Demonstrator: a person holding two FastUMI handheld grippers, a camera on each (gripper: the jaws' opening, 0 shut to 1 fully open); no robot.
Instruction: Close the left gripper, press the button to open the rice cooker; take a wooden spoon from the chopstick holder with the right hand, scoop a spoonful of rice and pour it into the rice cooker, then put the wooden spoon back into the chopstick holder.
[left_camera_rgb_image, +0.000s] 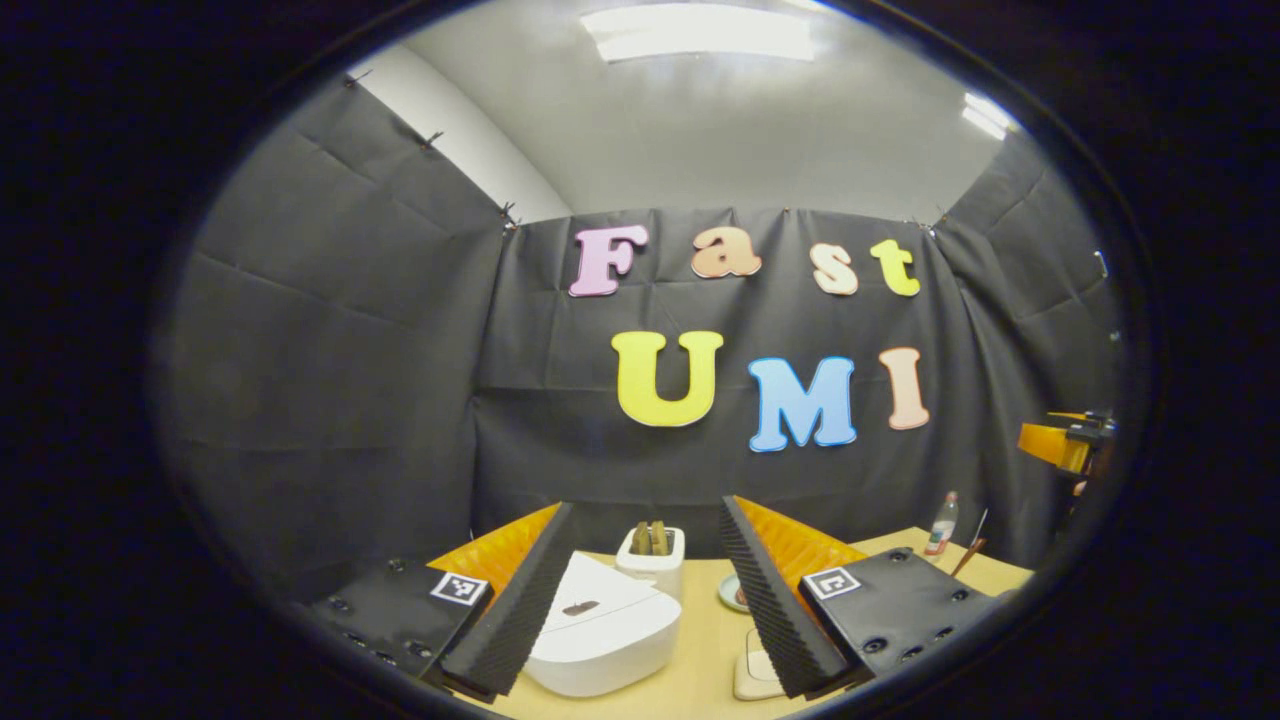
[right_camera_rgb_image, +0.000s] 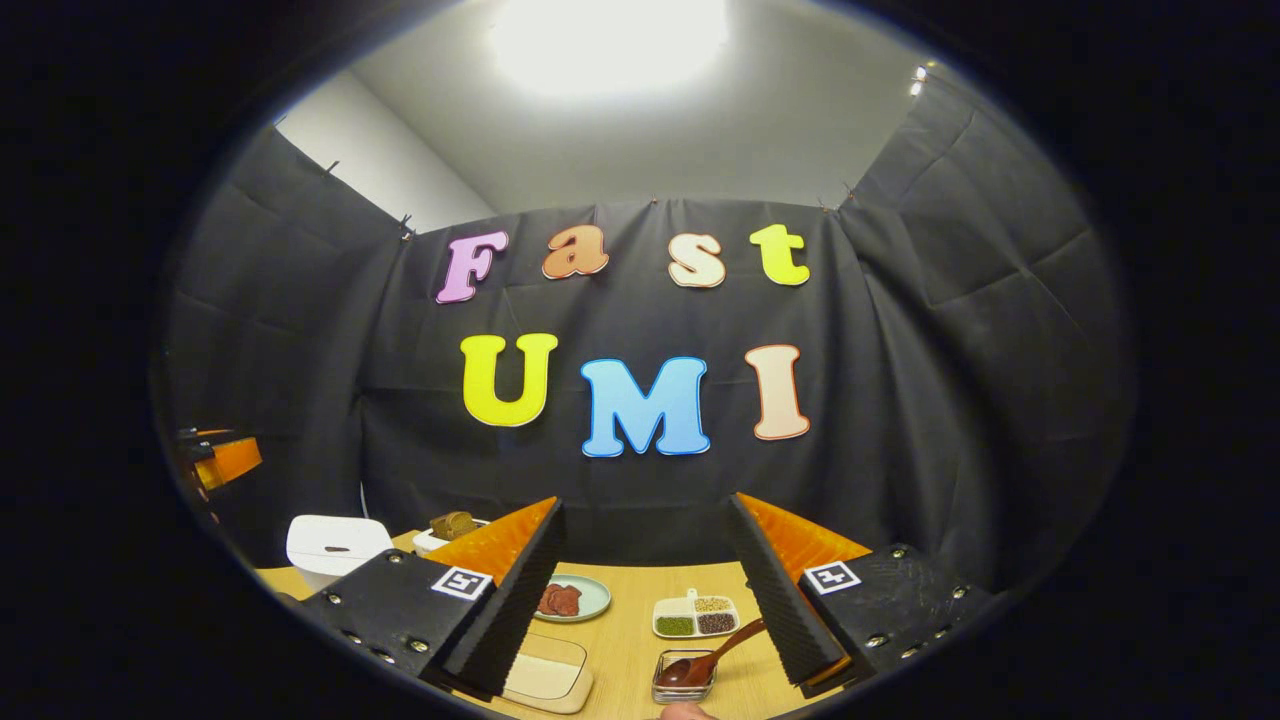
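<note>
Wooden table (right_camera_rgb_image: 640, 640), both grippers (left_camera_rgb_image: 640, 600) (right_camera_rgb_image: 640, 600) level (jaws apart)

Black cloth walls (left_camera_rgb_image: 330, 330), pale ceiling (left_camera_rgb_image: 760, 130) with lit panel (left_camera_rgb_image: 697, 32), light wooden table (right_camera_rgb_image: 630, 640).

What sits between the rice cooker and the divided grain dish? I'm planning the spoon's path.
In the right gripper view, between the rice cooker and the grain dish sits a plate, partly behind that gripper's finger.
</note>
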